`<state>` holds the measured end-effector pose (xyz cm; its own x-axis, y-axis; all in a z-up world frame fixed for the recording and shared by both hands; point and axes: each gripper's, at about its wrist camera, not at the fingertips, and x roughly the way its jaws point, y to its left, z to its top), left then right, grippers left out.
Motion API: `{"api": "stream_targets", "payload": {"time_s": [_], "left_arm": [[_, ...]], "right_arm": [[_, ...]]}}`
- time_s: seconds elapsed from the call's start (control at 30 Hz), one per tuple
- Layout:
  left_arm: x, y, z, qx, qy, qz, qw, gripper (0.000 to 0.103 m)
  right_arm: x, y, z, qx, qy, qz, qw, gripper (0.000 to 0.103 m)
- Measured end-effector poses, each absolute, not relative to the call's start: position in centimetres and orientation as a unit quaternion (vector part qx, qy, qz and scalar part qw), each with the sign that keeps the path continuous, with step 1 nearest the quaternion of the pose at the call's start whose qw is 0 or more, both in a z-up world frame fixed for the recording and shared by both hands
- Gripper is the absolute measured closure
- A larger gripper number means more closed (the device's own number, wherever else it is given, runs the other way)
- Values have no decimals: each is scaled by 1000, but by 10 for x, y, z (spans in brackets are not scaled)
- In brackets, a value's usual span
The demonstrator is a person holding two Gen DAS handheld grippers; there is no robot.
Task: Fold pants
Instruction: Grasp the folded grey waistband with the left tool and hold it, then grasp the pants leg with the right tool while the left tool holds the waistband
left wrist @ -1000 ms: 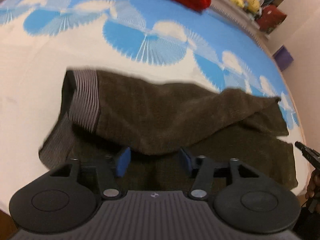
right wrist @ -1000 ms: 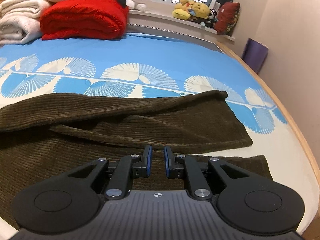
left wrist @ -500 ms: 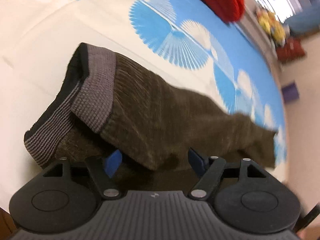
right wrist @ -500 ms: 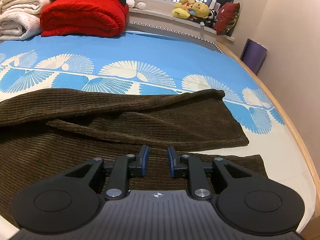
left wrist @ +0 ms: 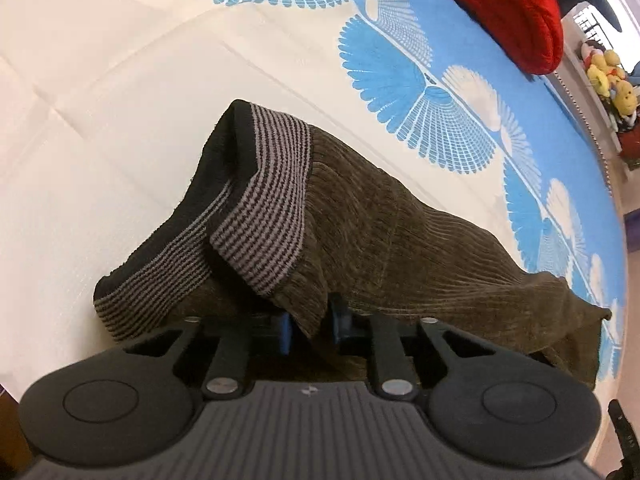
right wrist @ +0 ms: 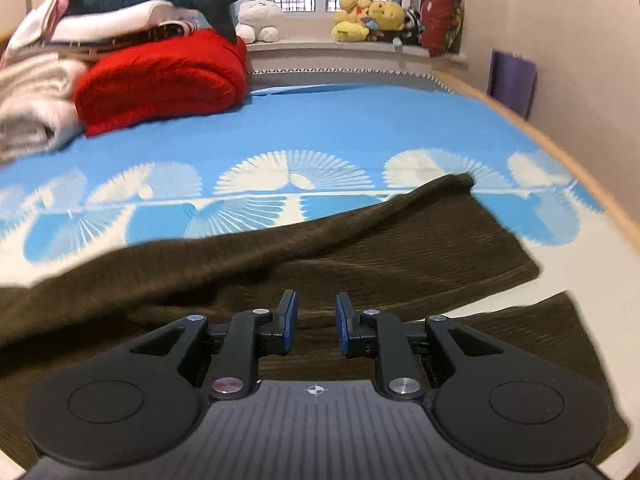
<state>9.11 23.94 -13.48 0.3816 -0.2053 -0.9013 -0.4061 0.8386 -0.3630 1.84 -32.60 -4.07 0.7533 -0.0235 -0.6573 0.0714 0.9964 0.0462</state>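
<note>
Between the blue pads of the left gripper (left wrist: 310, 326): a fold of the brown corduroy pants (left wrist: 400, 240), with the jaws closing on it and the cloth already caught at its lower edge. Just beyond and to the left of those jaws, the striped waistband (left wrist: 264, 208), humped up and turned over on itself, its mouth gaping. Farther out past the jaws, to the right, the legs trailing off across the bedsheet (left wrist: 100, 120) of cream with blue fans.

Ahead of the right gripper (right wrist: 316, 320): one leg lying over the other, its far hem near the bed's edge, the lower leg's hem showing to the right of the jaws. Jaws here narrowly parted, nothing between the pads, brown cloth visible below the gap; contact with the fabric cannot be told. Well beyond, a red blanket (right wrist: 160, 80) and plush toys (right wrist: 368, 16), clear of the work.

By judgement, early going: legs roughly stacked lengthwise but crooked, edges not matched, waist end rumpled. Left to do: straighten and align the legs, flatten the waistband, then fold the length over once or twice.
</note>
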Motion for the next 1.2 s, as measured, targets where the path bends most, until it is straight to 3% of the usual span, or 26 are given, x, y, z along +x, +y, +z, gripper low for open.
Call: {"api": "stream_targets", "payload": {"time_s": [0.27, 0.43, 0.87, 0.93, 0.97, 1.0, 1.2], "left_arm": [[99, 223, -133, -212, 561, 73, 797, 84], [102, 223, -135, -205, 567, 70, 795, 84], [107, 229, -138, -221, 574, 62, 786, 84], [106, 228, -137, -218, 574, 60, 787, 84], [105, 228, -137, -216, 573, 59, 788, 84], [105, 227, -136, -215, 573, 58, 789, 84], [100, 224, -126, -205, 560, 50, 801, 84]], "right_arm": [[76, -323, -61, 148, 374, 7, 915, 80], [121, -323, -83, 245, 385, 8, 890, 66], [177, -313, -136, 367, 430, -31, 824, 62], [179, -313, -136, 369, 430, -31, 823, 67], [179, -312, -136, 366, 428, -34, 826, 82], [178, -312, -135, 361, 426, -39, 829, 102], [167, -314, -109, 336, 387, -36, 858, 102]]}}
